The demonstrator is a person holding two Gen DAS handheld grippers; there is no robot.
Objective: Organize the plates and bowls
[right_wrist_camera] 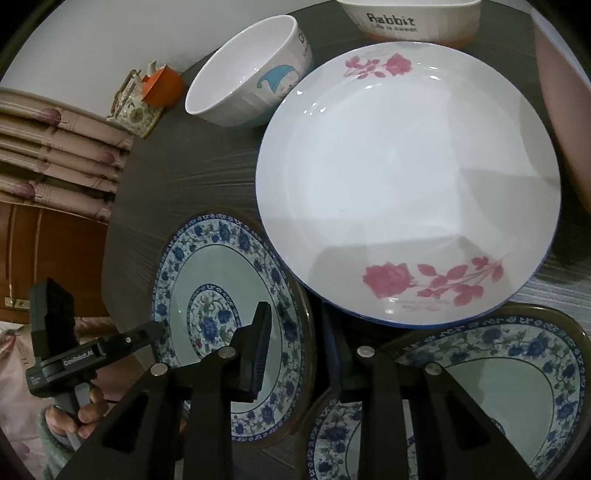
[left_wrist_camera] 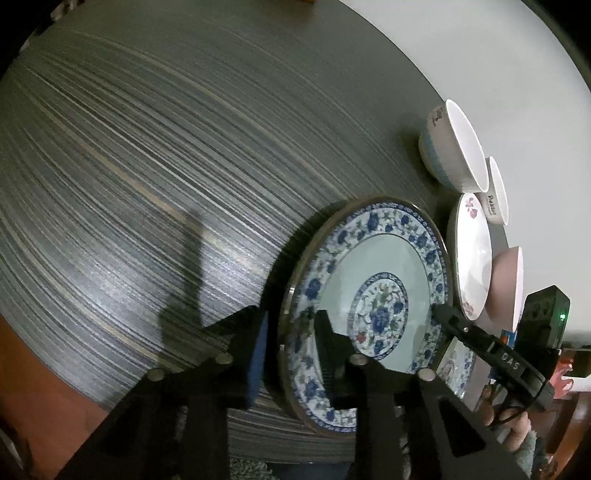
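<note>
Left gripper (left_wrist_camera: 290,334) has its jaws narrowed across the near rim of the blue floral plate (left_wrist_camera: 384,266) on the dark striped table (left_wrist_camera: 147,166), one finger outside, one on the plate's face. Right gripper (right_wrist_camera: 295,350) straddles that same plate's opposite rim. Beyond lie the rose plate (right_wrist_camera: 406,177), a second blue plate (right_wrist_camera: 517,369), a cartoon bowl (right_wrist_camera: 247,74) and a Rabbit bowl (right_wrist_camera: 410,18)

Rabbit bowl (right_wrist_camera: 410,20) cut off at top edge, pink bowl (right_wrist_camera: 565,110) cropped at right edge, second blue-patterned plate (right_wrist_camera: 517,354) partly hidden behind gripper fingers at lower right, small plate (left_wrist_camera: 456,365) mostly hidden lower right.
</note>
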